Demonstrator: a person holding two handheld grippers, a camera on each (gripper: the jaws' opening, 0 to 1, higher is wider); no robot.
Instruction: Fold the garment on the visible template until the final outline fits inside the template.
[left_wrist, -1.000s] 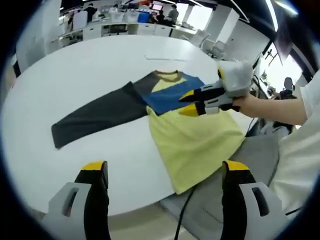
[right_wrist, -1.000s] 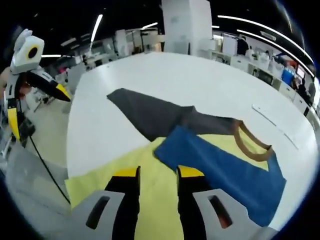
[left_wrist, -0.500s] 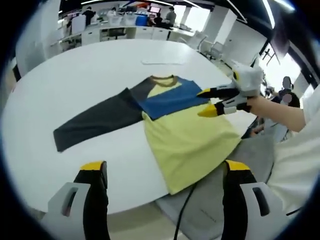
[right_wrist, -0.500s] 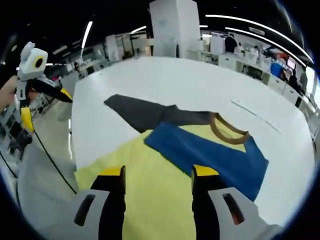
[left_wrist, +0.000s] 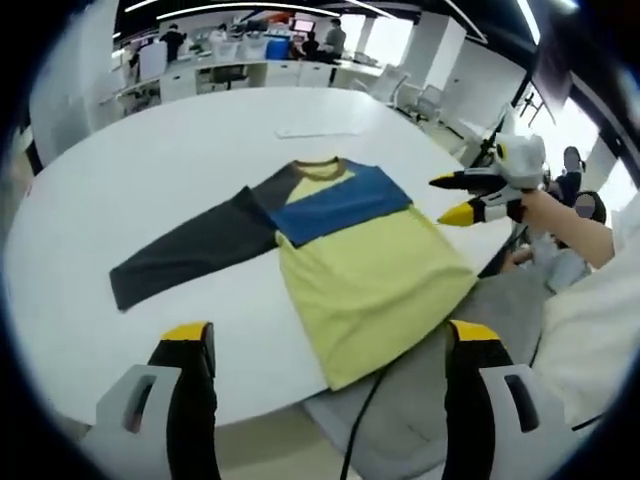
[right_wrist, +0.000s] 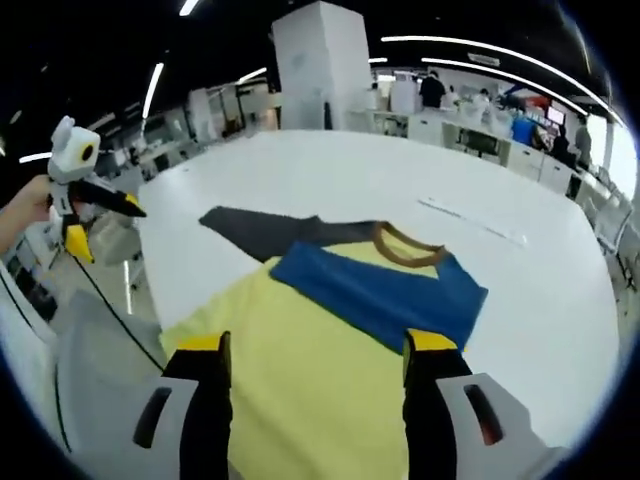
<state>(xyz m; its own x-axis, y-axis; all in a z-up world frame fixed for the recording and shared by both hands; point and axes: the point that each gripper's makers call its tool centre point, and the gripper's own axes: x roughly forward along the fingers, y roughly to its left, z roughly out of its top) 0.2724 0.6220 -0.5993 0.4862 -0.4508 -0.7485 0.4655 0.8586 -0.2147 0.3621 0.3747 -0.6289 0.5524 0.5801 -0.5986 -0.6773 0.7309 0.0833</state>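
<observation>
Garment (left_wrist: 350, 240) spread flat on white bench (left_wrist: 150, 150), one dark sleeve extended; left gripper (left_wrist: 330, 345) and right gripper (right_wrist: 317, 350) fingers wide apart, holding nothing

A large round white table (left_wrist: 190, 135) stands in an open-plan office under a dark ceiling crossed by long strip lights (right_wrist: 470, 47). A broad white column (right_wrist: 318, 62) rises behind it, with rows of white desks (left_wrist: 225, 72) and office chairs (left_wrist: 425, 98) further back. Bright windows (left_wrist: 395, 35) glow at the far side.
</observation>
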